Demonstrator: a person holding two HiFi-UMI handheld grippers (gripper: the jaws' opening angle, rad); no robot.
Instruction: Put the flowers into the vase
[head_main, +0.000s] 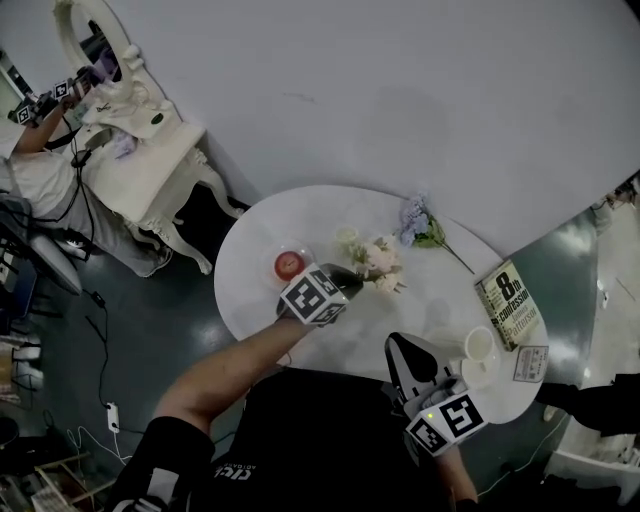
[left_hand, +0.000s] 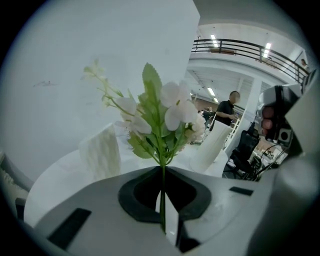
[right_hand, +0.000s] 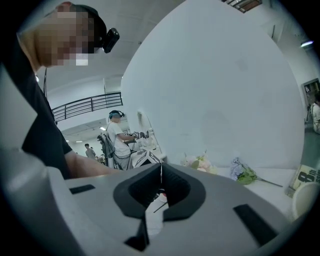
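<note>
A spray of white and pale pink flowers (head_main: 380, 262) with green leaves hangs over the round white table (head_main: 300, 220). My left gripper (head_main: 350, 276) is shut on its thin green stem (left_hand: 162, 200), and the blooms (left_hand: 167, 112) stand upright just past the jaws. A small white ribbed vase (head_main: 347, 237) stands on the table beside the spray, to the left of it in the left gripper view (left_hand: 102, 152). A second, purple flower (head_main: 420, 226) lies on the table at the back. My right gripper (head_main: 400, 346) hovers near the table's front edge, shut (right_hand: 161, 169) with nothing in it.
A red apple in a small bowl (head_main: 289, 265) sits left of the vase. A white cup on a saucer (head_main: 480, 348) and a book (head_main: 508, 300) lie at the table's right. A white dressing table (head_main: 140, 150) and a seated person (head_main: 40, 170) are at far left.
</note>
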